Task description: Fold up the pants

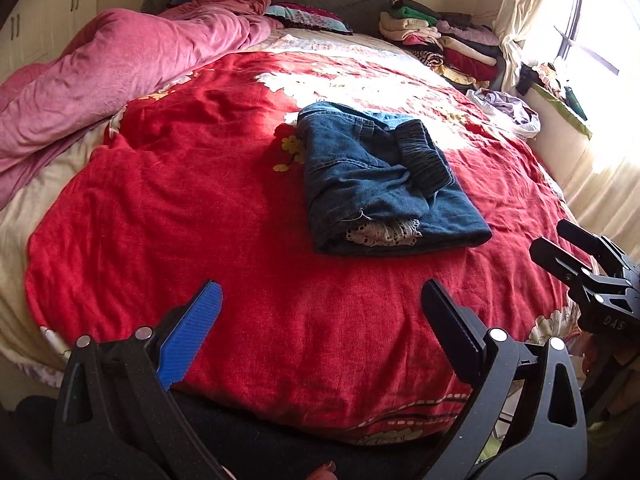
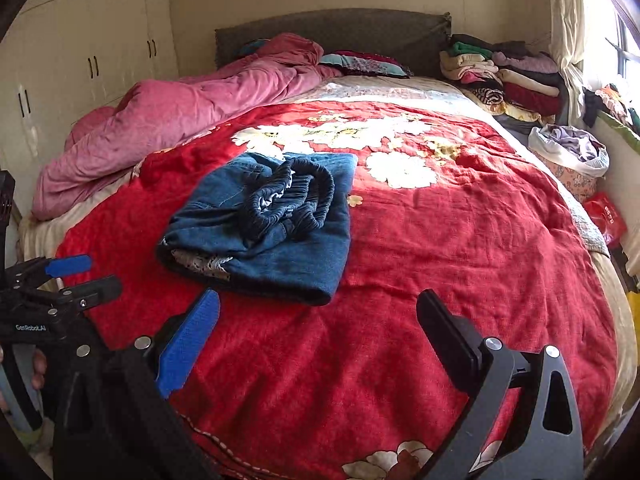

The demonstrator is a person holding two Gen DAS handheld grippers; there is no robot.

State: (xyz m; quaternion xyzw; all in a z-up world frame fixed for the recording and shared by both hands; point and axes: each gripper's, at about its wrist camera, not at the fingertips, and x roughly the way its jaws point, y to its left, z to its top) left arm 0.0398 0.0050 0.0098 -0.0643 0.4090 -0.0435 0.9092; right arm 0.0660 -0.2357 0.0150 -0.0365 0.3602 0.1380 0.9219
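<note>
Blue denim pants (image 1: 380,184) lie folded into a compact bundle on the red flowered blanket (image 1: 200,208), their dark elastic waistband on top and a patterned lining showing at the near edge. My left gripper (image 1: 320,304) hovers open and empty over the blanket, short of the bundle. At the right edge of that view my right gripper (image 1: 549,236) also stands apart from the pants. From the right wrist, the pants (image 2: 272,224) sit ahead and left of the open, empty right gripper (image 2: 318,308). The left gripper (image 2: 102,273) shows at the left edge, held by a hand.
A pink duvet (image 1: 120,68) is heaped along the bed's left side. Stacked folded clothes (image 2: 504,72) sit at the far right corner by the headboard (image 2: 332,32). A bag of laundry (image 2: 568,152) stands beside the bed under the window. Wardrobe doors (image 2: 92,56) line the left wall.
</note>
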